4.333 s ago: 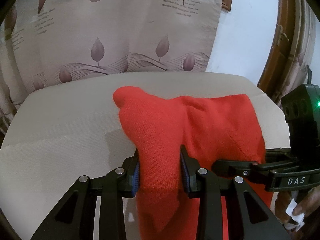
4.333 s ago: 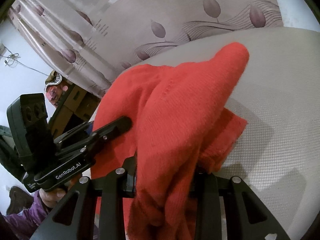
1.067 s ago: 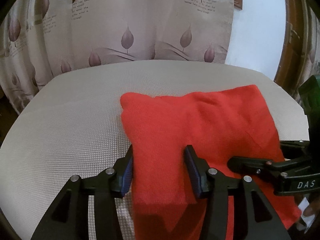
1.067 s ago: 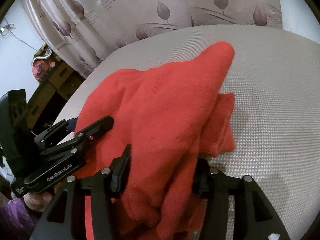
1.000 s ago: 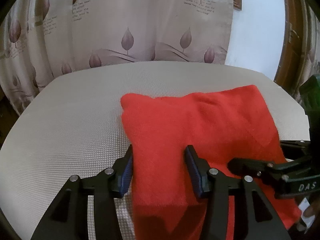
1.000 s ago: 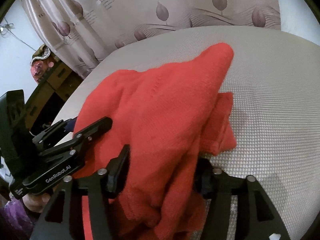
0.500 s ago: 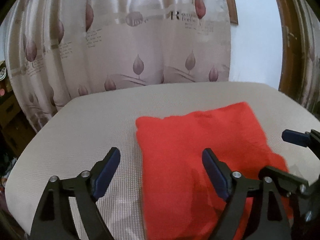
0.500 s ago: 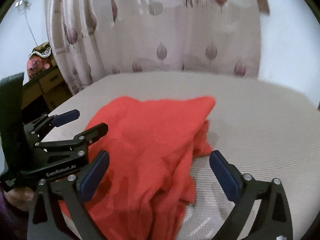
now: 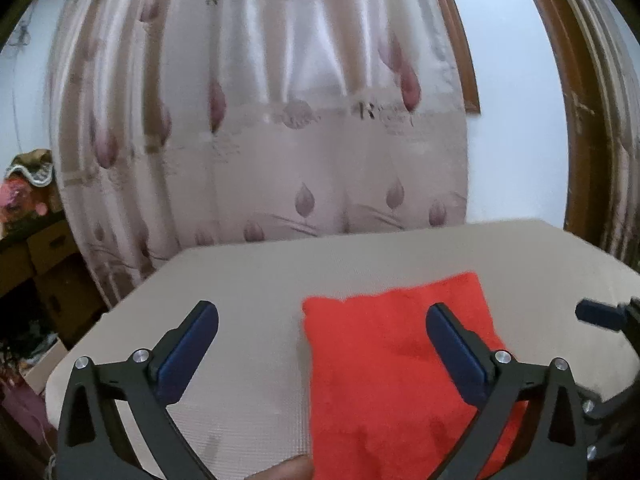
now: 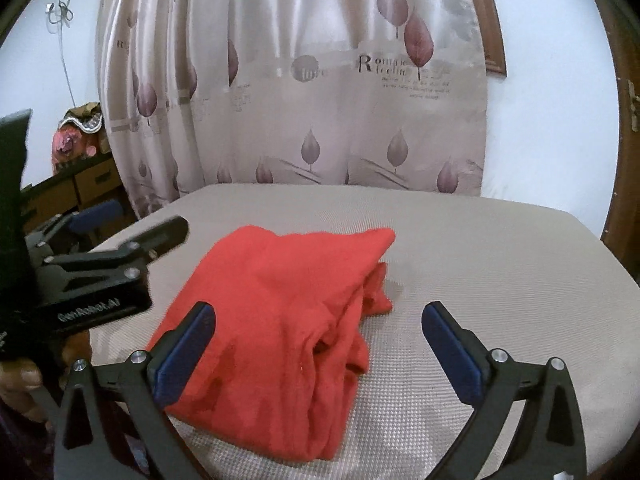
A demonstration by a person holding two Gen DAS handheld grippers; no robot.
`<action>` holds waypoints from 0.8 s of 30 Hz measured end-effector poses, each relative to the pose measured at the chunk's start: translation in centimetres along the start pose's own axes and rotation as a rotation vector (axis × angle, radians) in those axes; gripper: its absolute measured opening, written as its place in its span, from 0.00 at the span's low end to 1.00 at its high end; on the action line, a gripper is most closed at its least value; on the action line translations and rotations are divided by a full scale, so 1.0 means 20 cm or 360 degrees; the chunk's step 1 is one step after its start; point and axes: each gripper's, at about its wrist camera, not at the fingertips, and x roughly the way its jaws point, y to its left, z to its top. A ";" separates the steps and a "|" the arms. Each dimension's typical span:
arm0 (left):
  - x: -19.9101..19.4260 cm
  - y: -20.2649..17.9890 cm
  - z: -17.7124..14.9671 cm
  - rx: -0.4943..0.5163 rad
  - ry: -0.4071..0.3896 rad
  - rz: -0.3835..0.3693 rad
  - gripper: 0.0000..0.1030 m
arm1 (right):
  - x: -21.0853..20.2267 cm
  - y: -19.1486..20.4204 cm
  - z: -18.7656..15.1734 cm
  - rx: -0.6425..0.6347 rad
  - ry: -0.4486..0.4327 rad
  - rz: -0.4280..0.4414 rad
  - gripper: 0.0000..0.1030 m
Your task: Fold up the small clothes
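A red knitted garment [image 9: 384, 360] lies folded into a rough rectangle on the beige textured table [image 9: 240, 280]. My left gripper [image 9: 320, 310] hovers just before its near left corner, its jaws opening wide, the pads clear of the cloth. In the right wrist view the same garment [image 10: 280, 300] shows loose layered folds along its right edge. My right gripper [image 10: 319, 308] stands open above the garment's near end, touching nothing. The left gripper [image 10: 140, 218] appears at the left of that view, also off the cloth.
A leaf-patterned curtain [image 10: 300, 100] hangs behind the table's [image 10: 480, 260] far edge. A wooden frame [image 9: 580, 120] rises at the right, and cardboard boxes [image 9: 48, 272] and drawers [image 10: 80, 192] stand at the left. A hand [image 10: 20, 376] grips the left tool.
Both grippers let go of the red garment, opened wide, and drew back and up. The garment now rests flat on the table, and more of the curtain shows.
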 end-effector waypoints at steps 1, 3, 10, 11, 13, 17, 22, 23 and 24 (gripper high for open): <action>-0.02 0.01 0.01 -0.0015 -0.0012 -0.0007 1.00 | -0.01 0.00 0.01 -0.0004 -0.0004 0.0004 1.00; -0.05 0.02 0.04 -0.0040 -0.0006 -0.0024 1.00 | -0.03 0.00 0.01 -0.0009 -0.0013 0.0001 1.00; -0.10 0.02 0.07 -0.0038 -0.0011 -0.0066 1.00 | -0.06 0.00 0.01 -0.0013 -0.0009 0.0011 1.00; -0.10 0.02 0.07 -0.0036 -0.0009 -0.0070 1.00 | -0.06 0.00 0.01 -0.0015 -0.0005 0.0012 1.00; -0.11 0.01 0.07 -0.0034 -0.0003 -0.0072 1.00 | -0.06 0.00 0.01 -0.0014 -0.0004 0.0010 1.00; -0.12 0.01 0.06 -0.0038 0.0001 -0.0071 1.00 | -0.06 0.00 0.00 -0.0013 -0.0001 0.0006 1.00; -0.11 0.02 0.05 -0.0052 0.0018 -0.0077 1.00 | -0.06 0.00 0.00 -0.0012 0.0006 -0.0006 1.00; -0.11 0.03 0.05 -0.0054 0.0022 -0.0076 1.00 | -0.05 0.00 -0.01 -0.0013 0.0008 -0.0006 1.00; -0.11 0.03 0.05 -0.0055 0.0026 -0.0069 1.00 | -0.05 0.00 -0.01 -0.0014 0.0012 -0.0008 1.00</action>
